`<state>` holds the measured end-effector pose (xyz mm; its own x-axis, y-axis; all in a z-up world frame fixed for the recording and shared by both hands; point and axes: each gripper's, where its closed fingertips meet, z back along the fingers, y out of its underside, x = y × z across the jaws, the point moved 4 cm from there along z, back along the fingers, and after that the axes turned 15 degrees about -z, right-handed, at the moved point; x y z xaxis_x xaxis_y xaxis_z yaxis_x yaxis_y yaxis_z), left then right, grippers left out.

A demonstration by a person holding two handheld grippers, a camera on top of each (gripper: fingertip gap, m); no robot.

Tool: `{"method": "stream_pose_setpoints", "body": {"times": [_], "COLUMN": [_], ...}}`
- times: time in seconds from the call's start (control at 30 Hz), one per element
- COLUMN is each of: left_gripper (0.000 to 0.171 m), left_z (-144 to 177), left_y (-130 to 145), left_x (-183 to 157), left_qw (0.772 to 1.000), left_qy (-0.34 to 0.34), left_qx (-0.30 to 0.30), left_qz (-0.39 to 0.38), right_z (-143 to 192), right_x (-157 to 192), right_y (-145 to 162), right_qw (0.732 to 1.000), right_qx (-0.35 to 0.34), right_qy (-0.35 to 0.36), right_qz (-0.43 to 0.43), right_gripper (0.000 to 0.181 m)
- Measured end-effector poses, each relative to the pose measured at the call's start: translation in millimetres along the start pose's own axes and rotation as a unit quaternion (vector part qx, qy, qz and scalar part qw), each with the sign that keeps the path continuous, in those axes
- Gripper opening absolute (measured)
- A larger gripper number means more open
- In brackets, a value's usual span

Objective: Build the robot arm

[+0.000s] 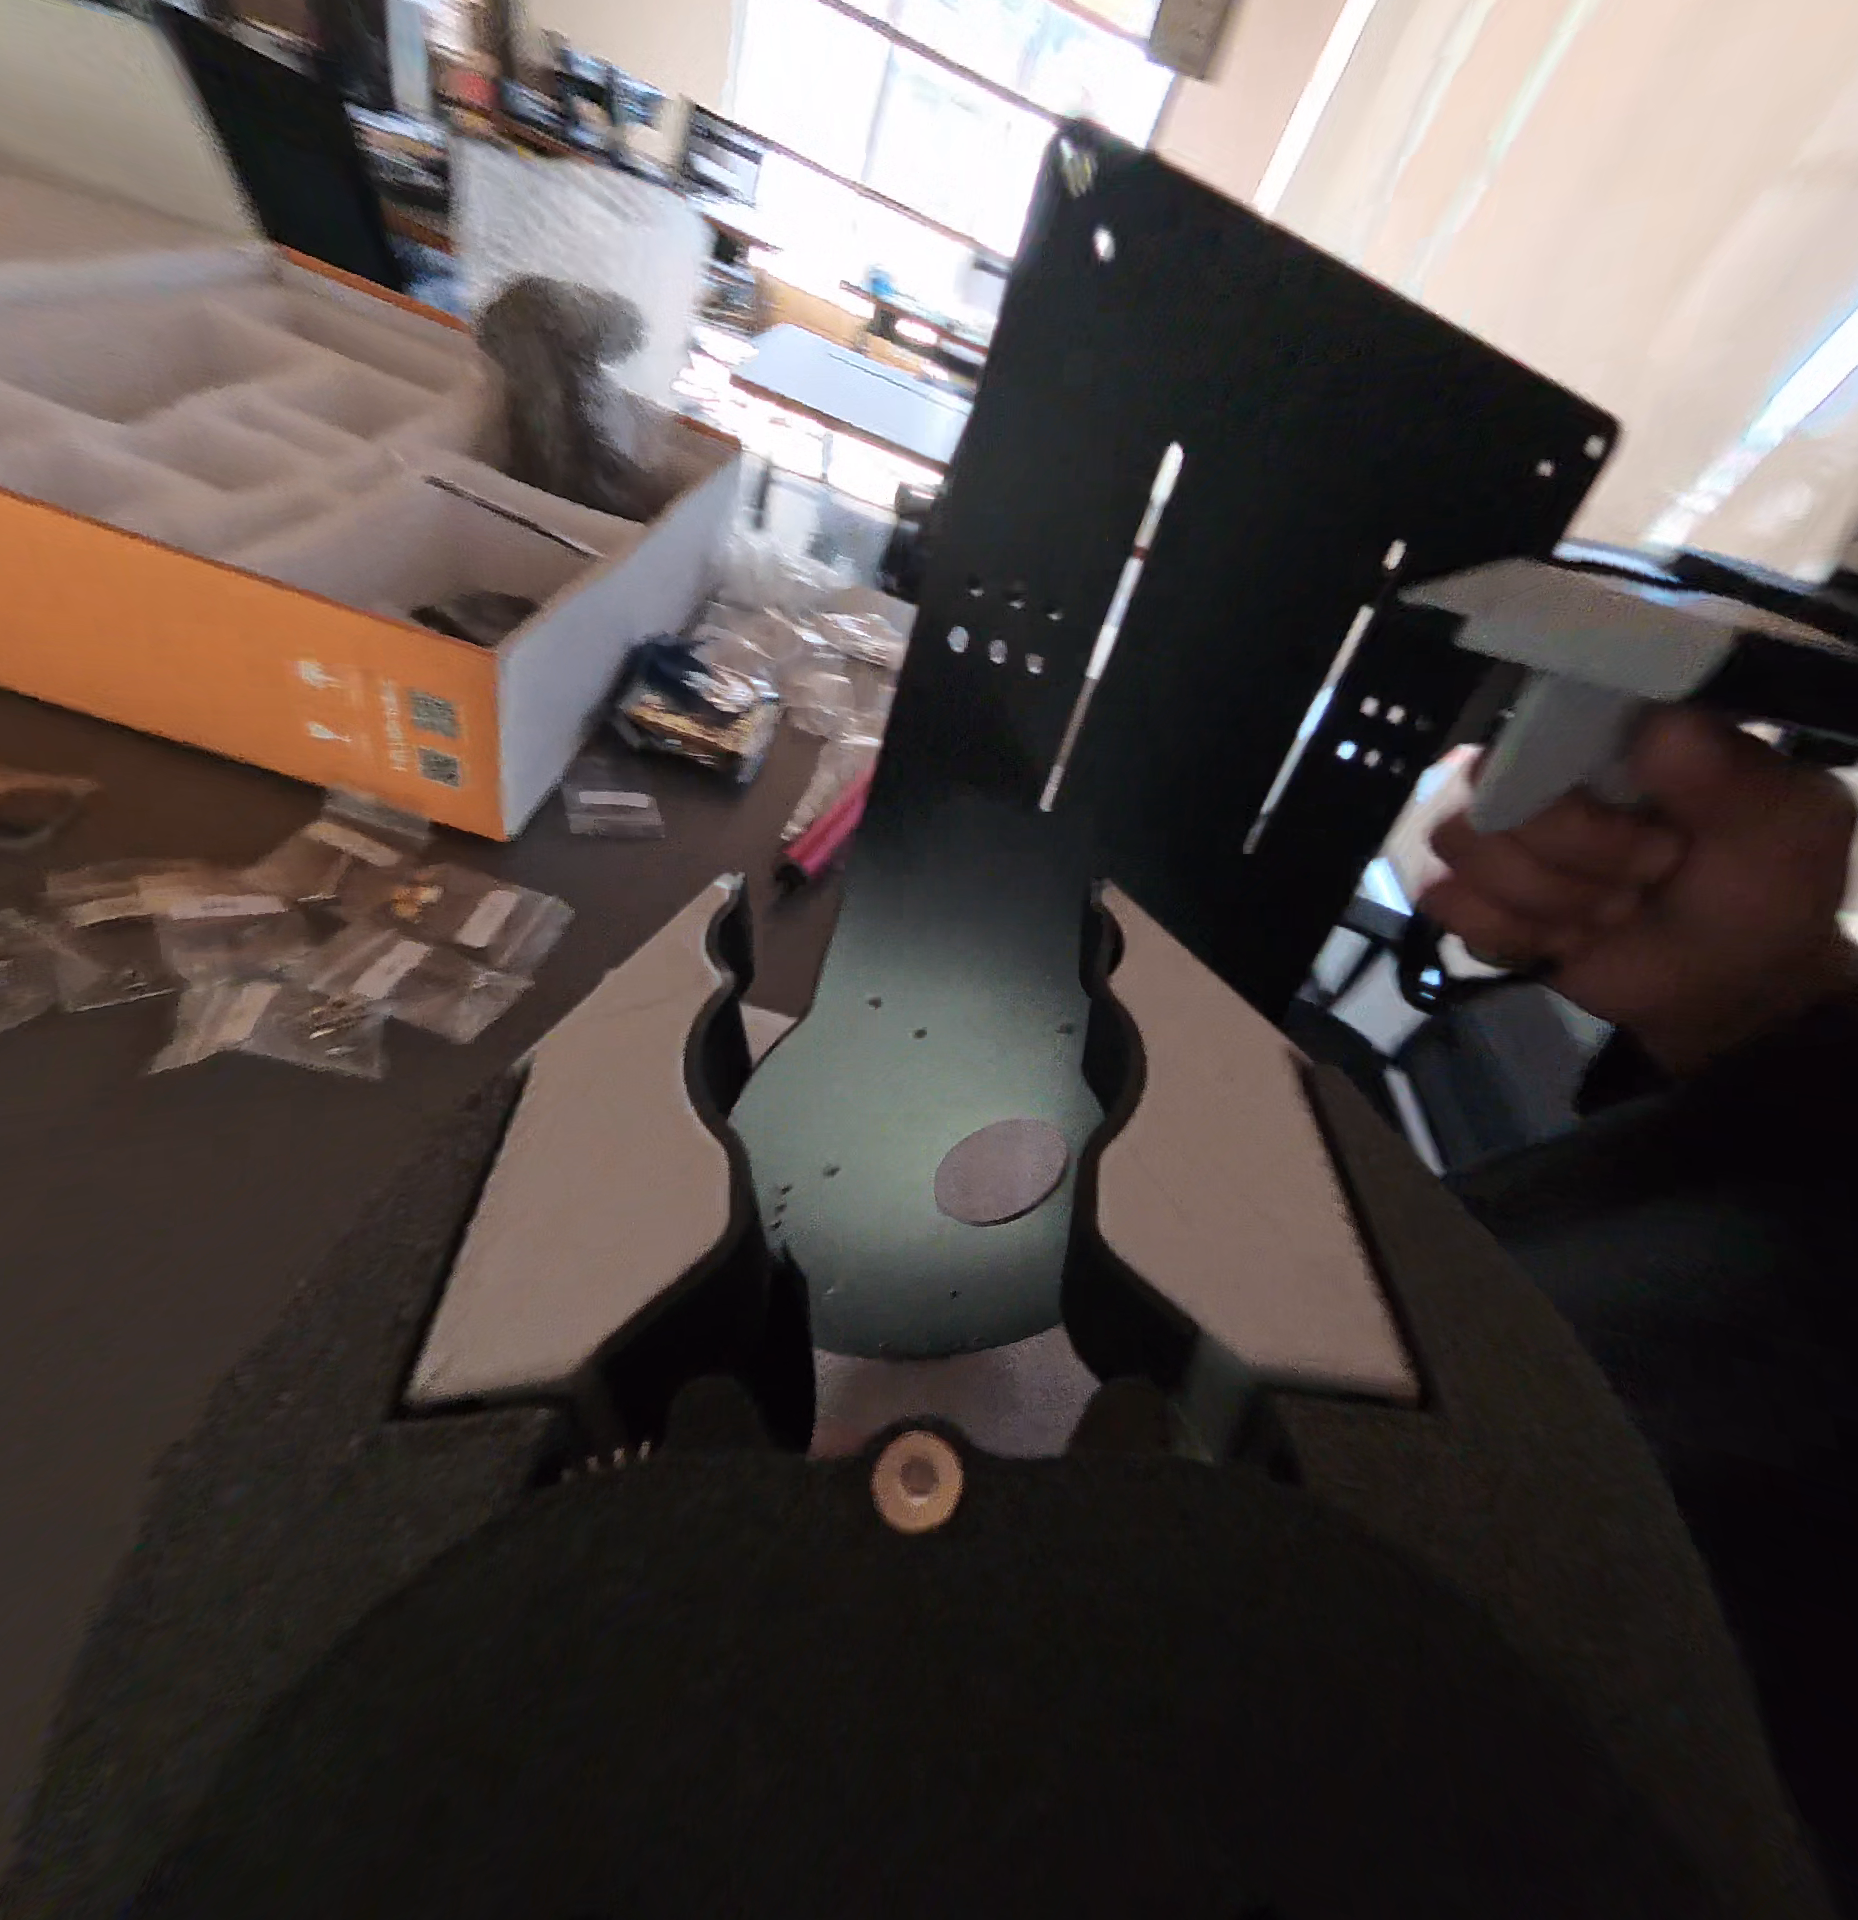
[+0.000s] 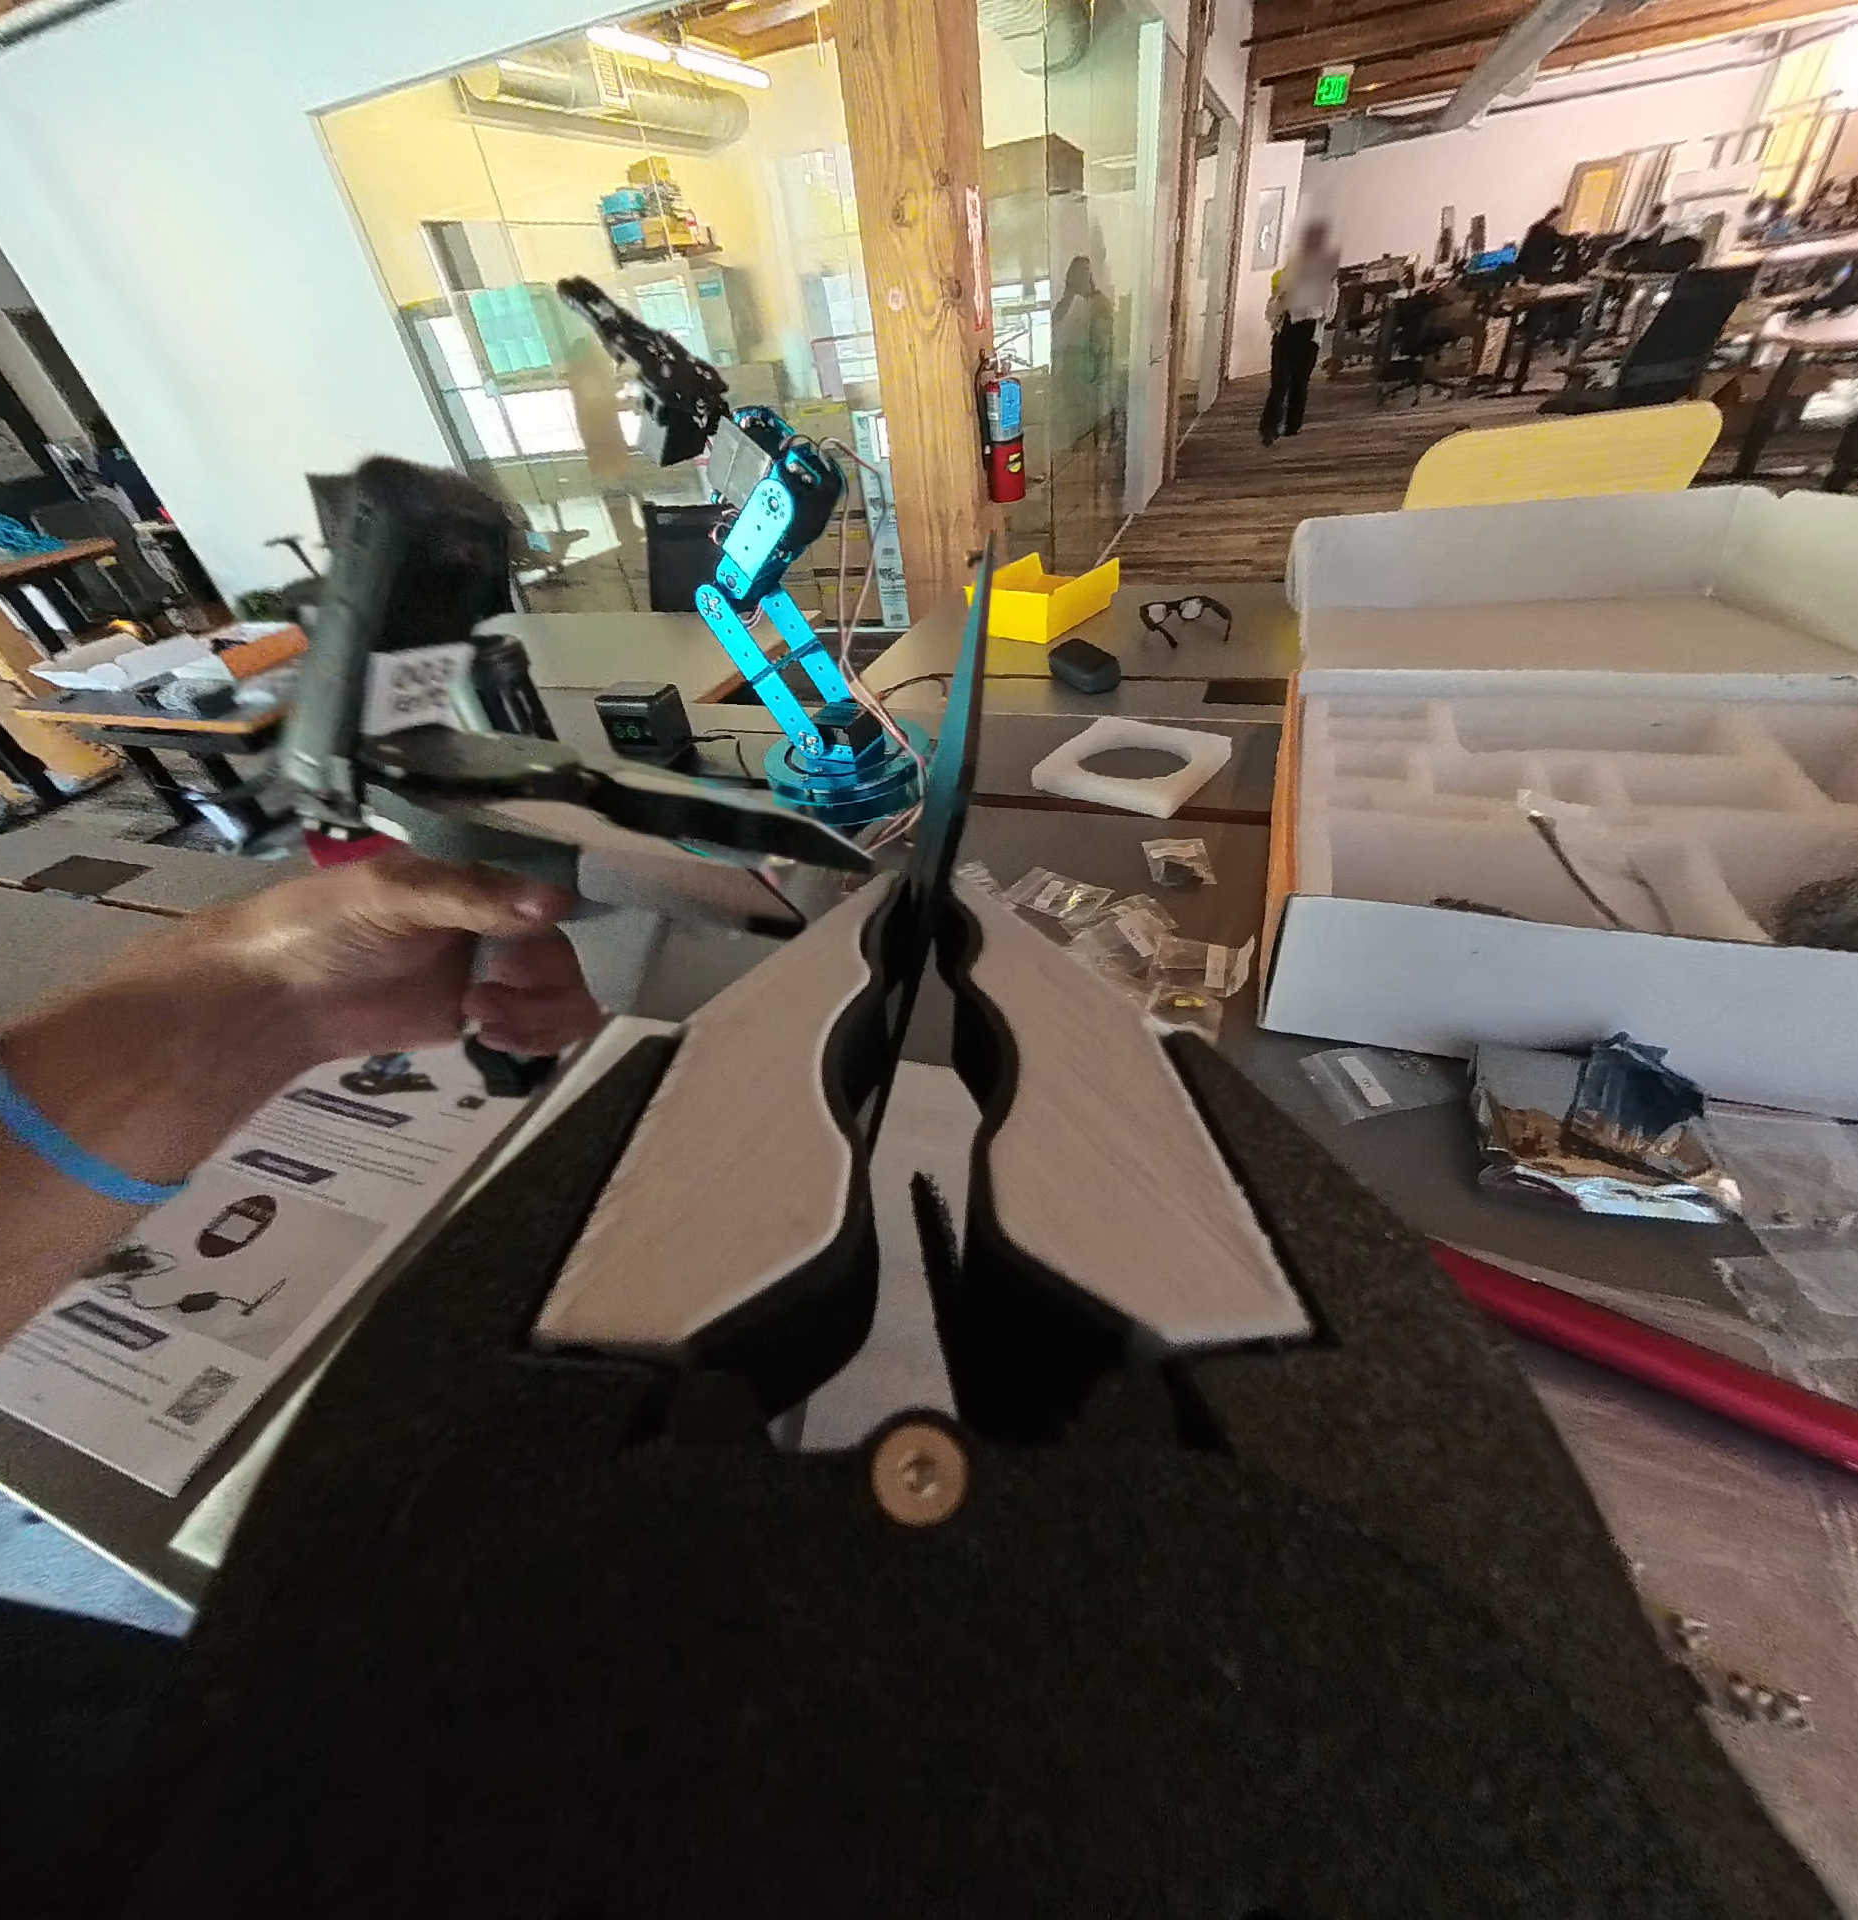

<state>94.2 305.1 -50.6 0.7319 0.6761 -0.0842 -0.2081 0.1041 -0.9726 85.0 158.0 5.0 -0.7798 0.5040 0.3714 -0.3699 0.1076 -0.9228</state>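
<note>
A flat black metal plate [image 1: 1216, 468] with slots and holes is held upright above the table. In the right wrist view it shows edge-on [image 2: 951, 727], and my right gripper [image 2: 925, 888] is shut on its lower edge. In the left wrist view the right gripper [image 1: 1424, 603], held by a hand [image 1: 1631, 883], clamps the plate's right edge. My left gripper [image 1: 920, 904] has its jaws wide apart and faces the plate's broad side, with the rounded lower end showing between its fingers. From the right wrist view its tips [image 2: 831, 891] lie just beside the plate.
An orange-and-white box with white foam [image 1: 281, 644] [image 2: 1527, 977] sits on the dark table. Small clear bags of parts [image 1: 281, 966] [image 2: 1133, 925], a red tool [image 2: 1683, 1382], a foil bag [image 2: 1590, 1132] and a printed sheet [image 2: 229, 1247] lie about. A blue robot arm [image 2: 790, 582] stands behind.
</note>
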Motion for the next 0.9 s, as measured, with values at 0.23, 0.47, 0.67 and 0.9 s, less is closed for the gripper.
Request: {"method": "stream_pose_setpoints", "body": {"times": [0.23,0.47,0.67,0.9], "left_gripper": [0.053,0.027,0.014,0.002], "left_z": [-38.5,-45.1,-49.0,-51.0], "left_y": [52.6,62.9,61.0,59.0], "left_x": [11.4,23.3,27.0,27.8], "left_qw": [0.980,0.958,0.924,0.877], "left_qy": [0.186,0.274,0.371,0.467], "left_qx": [0.053,0.048,0.075,0.076], "left_qz": [0.044,0.071,0.063,0.082], "right_z": [0.8,1.2,2.6,3.4], "right_x": [-27.7,-47.0,-57.7,-78.0], "right_y": [-0.1,2.8,4.9,10.0], "right_qw": [0.998,0.993,0.986,0.971], "right_qx": [0.005,0.015,0.015,0.009], "right_qy": [-0.004,-0.007,-0.019,-0.034], "right_qz": [-0.060,-0.113,-0.163,-0.236], "right_gripper": [0.002,0.002,0.001,0.003]}}
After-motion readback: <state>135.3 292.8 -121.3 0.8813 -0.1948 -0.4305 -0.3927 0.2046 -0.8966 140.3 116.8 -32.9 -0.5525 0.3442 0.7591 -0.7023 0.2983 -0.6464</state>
